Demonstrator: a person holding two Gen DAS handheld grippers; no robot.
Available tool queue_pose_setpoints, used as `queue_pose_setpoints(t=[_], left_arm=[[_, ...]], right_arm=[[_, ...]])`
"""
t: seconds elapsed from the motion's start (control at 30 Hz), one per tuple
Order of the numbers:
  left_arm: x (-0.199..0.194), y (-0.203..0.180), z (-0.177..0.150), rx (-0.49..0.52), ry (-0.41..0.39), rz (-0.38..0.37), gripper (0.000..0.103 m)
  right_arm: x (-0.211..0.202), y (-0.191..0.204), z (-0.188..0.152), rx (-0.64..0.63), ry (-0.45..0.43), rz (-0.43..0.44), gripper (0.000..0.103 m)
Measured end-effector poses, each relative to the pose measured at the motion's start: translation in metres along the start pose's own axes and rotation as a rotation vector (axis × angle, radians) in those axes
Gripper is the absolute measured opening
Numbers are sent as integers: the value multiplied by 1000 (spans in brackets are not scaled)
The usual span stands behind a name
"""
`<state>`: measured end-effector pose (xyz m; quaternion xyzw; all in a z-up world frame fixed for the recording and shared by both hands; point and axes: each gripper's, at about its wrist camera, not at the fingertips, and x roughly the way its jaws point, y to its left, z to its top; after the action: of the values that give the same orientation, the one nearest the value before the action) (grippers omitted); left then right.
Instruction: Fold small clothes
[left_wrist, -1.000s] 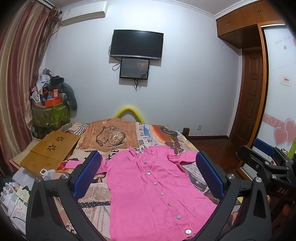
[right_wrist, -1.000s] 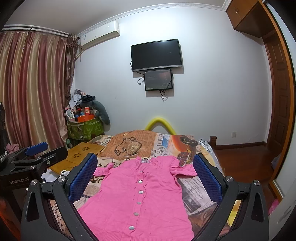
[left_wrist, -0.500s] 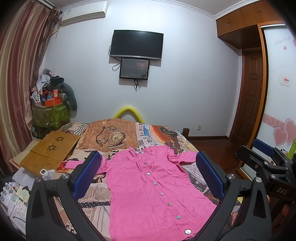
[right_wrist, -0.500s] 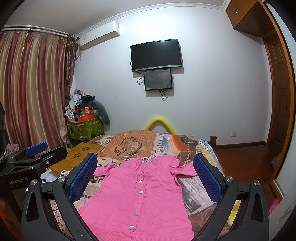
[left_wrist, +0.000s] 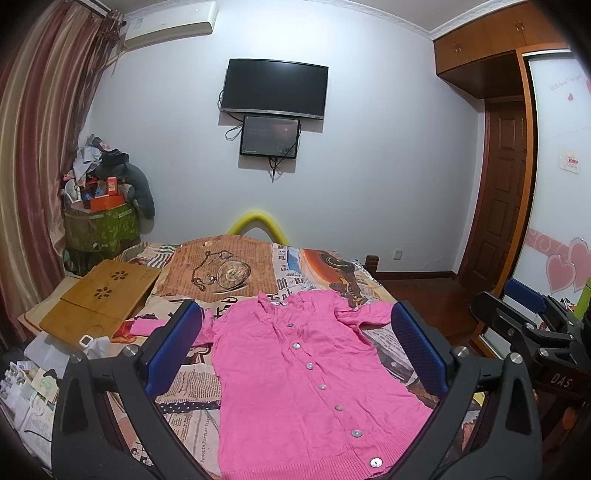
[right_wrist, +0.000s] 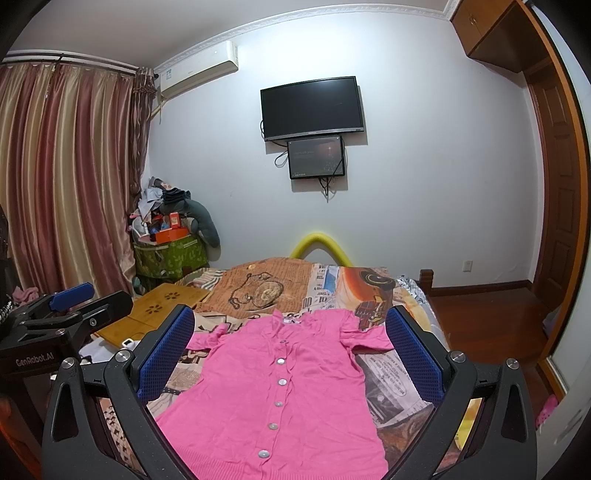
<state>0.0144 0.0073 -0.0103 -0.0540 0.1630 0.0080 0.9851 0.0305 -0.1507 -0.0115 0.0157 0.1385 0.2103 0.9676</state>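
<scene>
A pink short-sleeved buttoned top (left_wrist: 306, 384) lies spread flat, front up, on the patterned bedspread (left_wrist: 236, 273), collar toward the far wall; it also shows in the right wrist view (right_wrist: 280, 387). My left gripper (left_wrist: 297, 325) is open and empty, held above the top's near part. My right gripper (right_wrist: 290, 325) is open and empty too, above the hem. The right gripper shows at the right edge of the left wrist view (left_wrist: 532, 332); the left gripper shows at the left edge of the right wrist view (right_wrist: 62, 314).
A wooden lap desk (left_wrist: 99, 299) lies at the bed's left side. Papers and small items (left_wrist: 26, 384) sit near left. A cluttered green bin (left_wrist: 99, 225) stands in the corner by curtains. Wooden floor and door (right_wrist: 554, 206) are to the right.
</scene>
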Motion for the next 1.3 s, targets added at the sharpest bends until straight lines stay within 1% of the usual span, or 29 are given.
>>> queue_pose_setpoints(t=[0.13,0.23,0.27,0.43,0.53,0.73,0.83,0.9,0.97,1.03,1.07,1.17,1.23,1.3], left_arm=[[6,3,0,-4,4,21,103],[17,11,0,-8,-5,66,103],[26,15,0,-5,-2,94,103],[67,39,-3,-14,58,151,103],[98,59,-10,-16,107,178,103],[167,112,-32,-23,214,297,103],[188,137,-39,-38,245,339,101],[203,158,-45,-70,280,333,99],[221,180,-49,-108,318,329,98],[232,195,-55,-126,354,351,92],[238,203,-58,-131,379,369,91],[260,228,-72,-161,452,376,89],[271,246,-82,-210,500,363,89],[280,268,-95,-285,548,361,89]], right_arm=[[6,0,-1,2,14,-1,103],[15,-3,-3,13,31,-4,103],[20,-5,-5,18,41,-7,103],[44,-16,-16,35,106,-37,103],[61,-26,-25,52,151,-55,103],[104,-51,-41,108,266,-45,103],[122,-59,-48,105,300,-62,103],[136,-66,-49,95,326,-71,103],[150,-72,-50,98,352,-58,103],[163,-78,-50,107,374,-43,103],[167,-81,-50,108,379,-38,103],[182,-87,-50,100,389,-41,103],[189,-87,-52,84,395,-44,103],[195,-87,-54,71,403,-46,103]])
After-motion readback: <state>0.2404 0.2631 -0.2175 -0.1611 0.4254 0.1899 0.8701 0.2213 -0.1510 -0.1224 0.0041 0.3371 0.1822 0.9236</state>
